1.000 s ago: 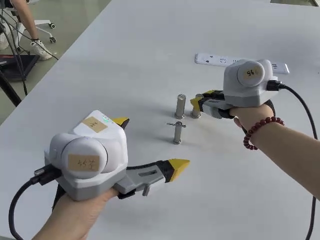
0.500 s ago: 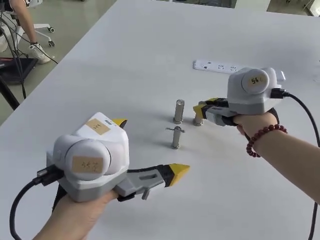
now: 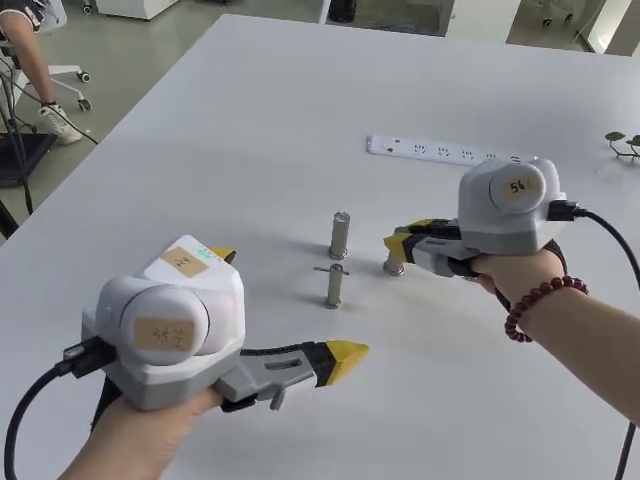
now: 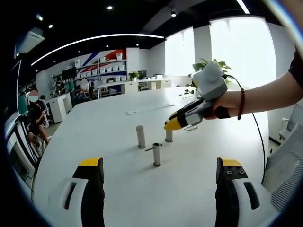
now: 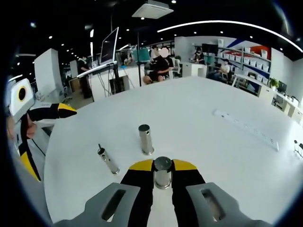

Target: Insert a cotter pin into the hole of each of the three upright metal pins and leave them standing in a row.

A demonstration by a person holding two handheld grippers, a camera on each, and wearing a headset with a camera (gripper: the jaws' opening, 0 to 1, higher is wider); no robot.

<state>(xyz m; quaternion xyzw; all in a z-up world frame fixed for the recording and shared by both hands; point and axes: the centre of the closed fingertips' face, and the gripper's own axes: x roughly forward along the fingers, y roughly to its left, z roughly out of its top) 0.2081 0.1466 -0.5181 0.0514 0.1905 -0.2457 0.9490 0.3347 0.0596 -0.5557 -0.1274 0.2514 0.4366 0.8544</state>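
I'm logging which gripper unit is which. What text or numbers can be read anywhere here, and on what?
"56", handwritten: tan sticker on the right gripper.
Unreadable handwriting: two tan stickers on the left gripper.
Too small to read: any markings on the power strip.

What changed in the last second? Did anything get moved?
The right gripper, shut on the right-hand pin, has drawn it slightly rightward, away from the other two. The back pin and the front pin with its cotter pin stayed put; the left gripper stayed open and empty.
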